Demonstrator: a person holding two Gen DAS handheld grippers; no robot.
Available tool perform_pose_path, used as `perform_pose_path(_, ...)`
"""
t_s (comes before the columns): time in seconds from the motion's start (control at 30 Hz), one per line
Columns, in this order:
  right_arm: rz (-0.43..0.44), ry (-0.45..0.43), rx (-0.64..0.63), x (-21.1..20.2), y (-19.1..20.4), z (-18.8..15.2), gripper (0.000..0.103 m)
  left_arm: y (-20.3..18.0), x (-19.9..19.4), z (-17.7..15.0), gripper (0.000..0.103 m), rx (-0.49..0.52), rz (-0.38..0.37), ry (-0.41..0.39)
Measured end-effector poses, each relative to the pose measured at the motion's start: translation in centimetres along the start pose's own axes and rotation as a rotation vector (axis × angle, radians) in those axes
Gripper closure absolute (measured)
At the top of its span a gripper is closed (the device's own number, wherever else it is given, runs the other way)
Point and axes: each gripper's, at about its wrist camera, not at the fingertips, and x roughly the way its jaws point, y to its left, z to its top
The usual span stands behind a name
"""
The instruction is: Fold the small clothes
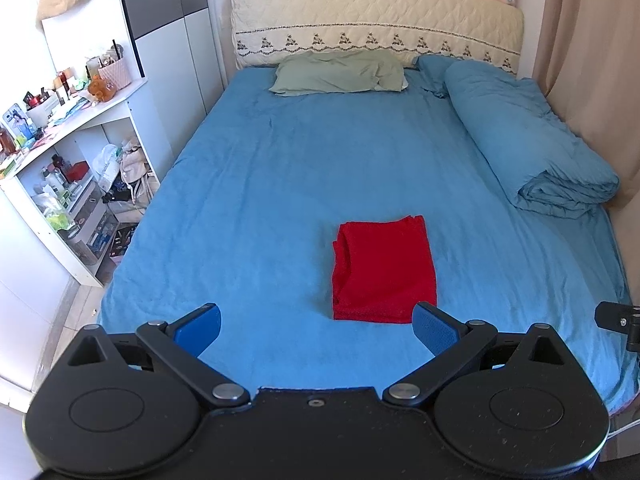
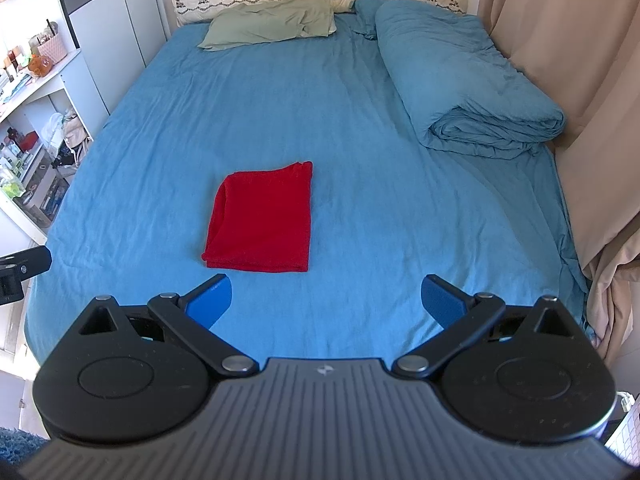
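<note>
The left gripper (image 1: 316, 326) and right gripper (image 2: 326, 298) both hang spread and empty above the blue bedsheet (image 2: 360, 160), while the red knitted garment (image 2: 260, 220) at eleven o'clock already lies folded into a neat rectangle, so little seems left.

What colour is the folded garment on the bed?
Solid red: the folded red cloth garment shows best in the right wrist view.

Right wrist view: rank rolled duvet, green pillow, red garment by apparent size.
1. Rolled blue duvet, clearly the largest.
2 and 3. Red folded garment and green pillow: they look alike in area. The pillow lies farther from the camera, so I won't rank these two.
</note>
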Motion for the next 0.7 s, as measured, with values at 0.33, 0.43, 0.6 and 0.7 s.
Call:
perform_pose_path(0.33,0.004,0.005,0.015,-0.08,0.22,0.11,0.000,0.18,0.25,0.37,0.000,0.002,-0.010,0.012)
perform_pose_path(0.43,0.003,0.005,0.015,-0.05,0.20,0.17,0.000,0.30,0.26,0.43,0.000,0.002,-0.010,0.012)
perform_pose_path(0.6,0.003,0.006,0.017,0.01,0.20,0.17,0.000,0.62,0.26,0.39,0.000,-0.009,-0.012,-0.001)
perform_pose_path(0.7,0.005,0.006,0.021,0.05,0.17,0.18,0.000,0.77,0.11,0.52,0.000,-0.012,0.004,-0.025)
